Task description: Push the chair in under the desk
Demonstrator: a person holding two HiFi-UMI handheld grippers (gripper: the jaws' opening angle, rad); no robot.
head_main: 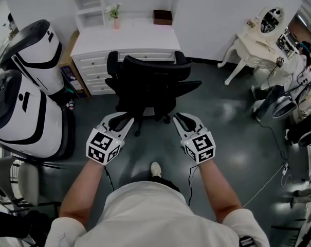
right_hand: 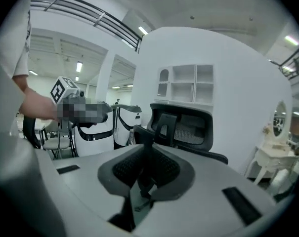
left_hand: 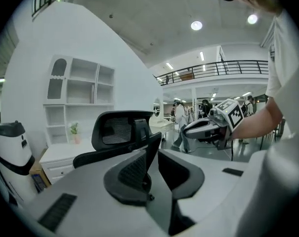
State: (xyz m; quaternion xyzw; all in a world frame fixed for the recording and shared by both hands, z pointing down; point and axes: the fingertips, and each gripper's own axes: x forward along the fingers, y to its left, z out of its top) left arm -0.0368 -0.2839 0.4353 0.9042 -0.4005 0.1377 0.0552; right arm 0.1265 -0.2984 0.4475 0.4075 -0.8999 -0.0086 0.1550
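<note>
You hold the left gripper (head_main: 119,121) and right gripper (head_main: 182,120) forward, side by side, tipped slightly down. Each one's fingers pinch a thin edge of the chair (head_main: 152,84), which stands just before the surface (head_main: 129,37).

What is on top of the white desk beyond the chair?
A small potted plant and a brown box stand on the desk; the chair covers part of its front.
</note>
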